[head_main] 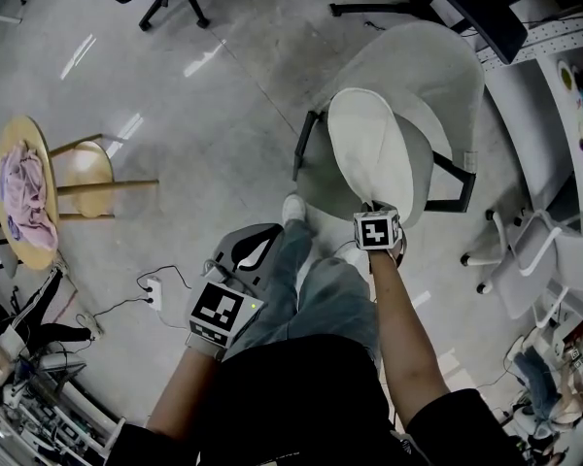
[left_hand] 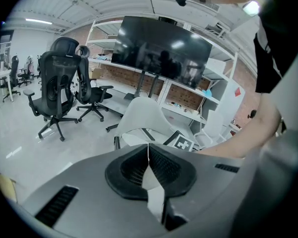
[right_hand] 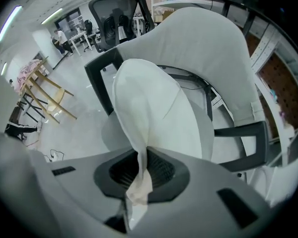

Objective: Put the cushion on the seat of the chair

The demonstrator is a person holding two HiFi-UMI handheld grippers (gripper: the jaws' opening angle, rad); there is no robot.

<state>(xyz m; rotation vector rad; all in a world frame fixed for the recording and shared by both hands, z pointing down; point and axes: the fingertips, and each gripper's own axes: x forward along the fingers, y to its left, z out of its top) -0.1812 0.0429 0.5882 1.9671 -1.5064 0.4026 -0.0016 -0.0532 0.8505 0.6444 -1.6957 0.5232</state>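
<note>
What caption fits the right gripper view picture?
Right gripper pinches the white cushion by its edge, over the grey chair.

1. Head view: from the person's head, steeply down onto the pale grey glossy floor [head_main: 223,95], mid range. Left claw [head_main: 257,249] sits low left, right claw [head_main: 374,207] centre.
2. Left claw view: camera rides on the left claw [left_hand: 148,150] and faces out across the room. Own jaws fill the lower frame close up. Light grey shell chair with black arms [left_hand: 144,113] sits farther off.
3. Right claw view: camera rides on the right claw [right_hand: 141,157], aimed steeply down, very near the white oval fabric cushion [right_hand: 154,113].
4. Shared: the chair [head_main: 437,76] shows in all three views. The cushion [head_main: 374,139] shows in the head and right claw views. The left claw view also catches the right claw's black-and-white marker cube [left_hand: 185,143].
</note>
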